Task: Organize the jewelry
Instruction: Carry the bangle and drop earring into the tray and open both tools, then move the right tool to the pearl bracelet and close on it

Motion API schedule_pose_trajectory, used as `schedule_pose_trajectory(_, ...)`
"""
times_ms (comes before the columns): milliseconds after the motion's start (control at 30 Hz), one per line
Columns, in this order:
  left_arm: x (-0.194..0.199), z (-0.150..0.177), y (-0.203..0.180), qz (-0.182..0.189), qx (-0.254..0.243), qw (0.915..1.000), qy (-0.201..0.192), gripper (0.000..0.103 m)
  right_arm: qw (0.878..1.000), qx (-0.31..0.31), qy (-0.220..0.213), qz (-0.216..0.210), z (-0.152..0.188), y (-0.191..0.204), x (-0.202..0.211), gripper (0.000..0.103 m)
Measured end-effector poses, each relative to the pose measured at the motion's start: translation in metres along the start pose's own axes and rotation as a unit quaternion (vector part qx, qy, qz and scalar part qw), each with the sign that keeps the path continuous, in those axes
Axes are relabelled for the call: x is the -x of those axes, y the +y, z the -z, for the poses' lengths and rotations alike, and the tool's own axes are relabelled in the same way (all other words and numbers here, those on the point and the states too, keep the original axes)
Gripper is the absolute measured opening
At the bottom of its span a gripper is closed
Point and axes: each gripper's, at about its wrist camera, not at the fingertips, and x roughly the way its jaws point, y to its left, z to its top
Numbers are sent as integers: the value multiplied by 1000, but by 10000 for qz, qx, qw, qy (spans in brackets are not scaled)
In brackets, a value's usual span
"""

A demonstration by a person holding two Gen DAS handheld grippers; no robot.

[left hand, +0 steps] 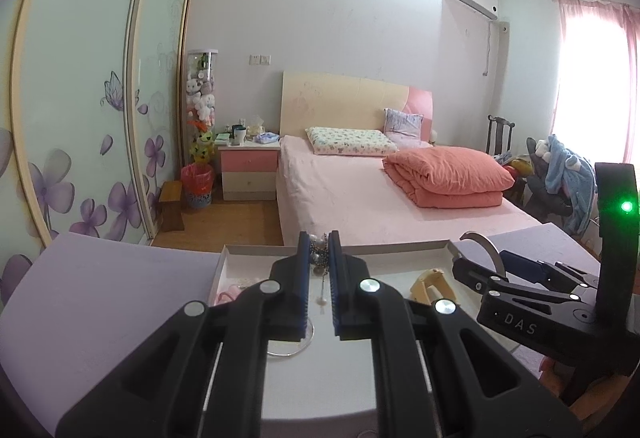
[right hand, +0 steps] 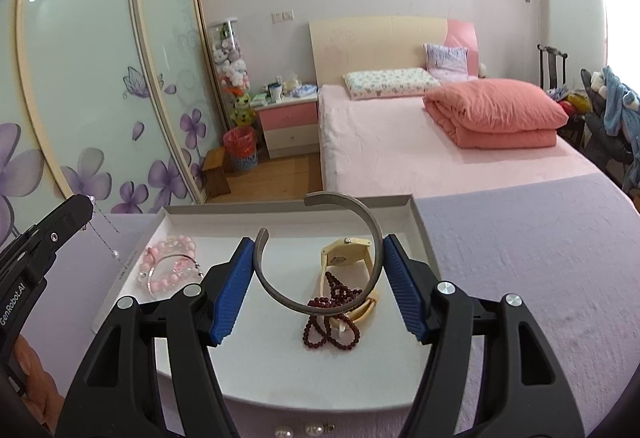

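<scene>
- We have our left gripper (left hand: 319, 270) clamped tight on a pearl chain (left hand: 319, 258), the blue pads pinching its beads near the fingertips while a thin strand with a small pearl dangles down between the jaws.
- From the right wrist view we see that same gripper at the left edge, the chain's loose end hanging over the lilac tablecloth (right hand: 520, 278), just left of the tray.
- Our right gripper (right hand: 318, 270) sits partly spread, and its blue pads press on both sides of a grey metal cuff bangle (right hand: 368, 222), which stands upright with its gap at the upper left.
- The bangle is held above the white tray (right hand: 420, 222), a shallow box with low walls resting on the tablecloth.
- Inside the tray, left side: a pink bead bracelet (right hand: 168, 250) with a thin silver bangle (right hand: 160, 278) lying across it.
- Centre-right in the tray: a cream watch (right hand: 346, 252), and a dark red bead strand (right hand: 332, 318) coiled over its strap.
- Near the bottom edge of the right wrist view, two pearl earrings (right hand: 300, 430) lie outside the tray.
- Beyond the table we see a pink bed (left hand: 360, 190) with a folded coral quilt (left hand: 448, 174), and a wardrobe (left hand: 80, 118) with purple flowers on the left.
</scene>
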Motion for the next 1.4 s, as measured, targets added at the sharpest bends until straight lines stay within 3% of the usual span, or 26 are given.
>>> schedule_pose_trajectory(733, -72, 15, 3, -42, 59, 9980, 626, 10, 9950, -197, 975, 25, 2, -6, -60, 66)
schedule_pose_trajectory(900, -76, 20, 6, -44, 136, 9974, 709, 12, 9952, -254, 941, 26, 2, -10, -57, 70)
schedule_pose_trajectory(967, -76, 23, 9, -61, 159, 9971, 738, 14, 9959, -246, 871, 41, 1, -11, -53, 71)
schedule_pose_trajectory(1033, -76, 23, 11, -98, 171, 9971, 735, 25, 9961, -258, 839, 45, 1, -11, -52, 71)
schedule_pose_trajectory(1100, -74, 23, 13, -90, 214, 9971, 718, 30, 9962, -278, 818, 53, 1, -11, -51, 71)
schedule_pose_trajectory(1400, -54, 18, 22, -194, 269, 9977, 586, 42, 9974, -304, 649, 122, 0, -16, -38, 71)
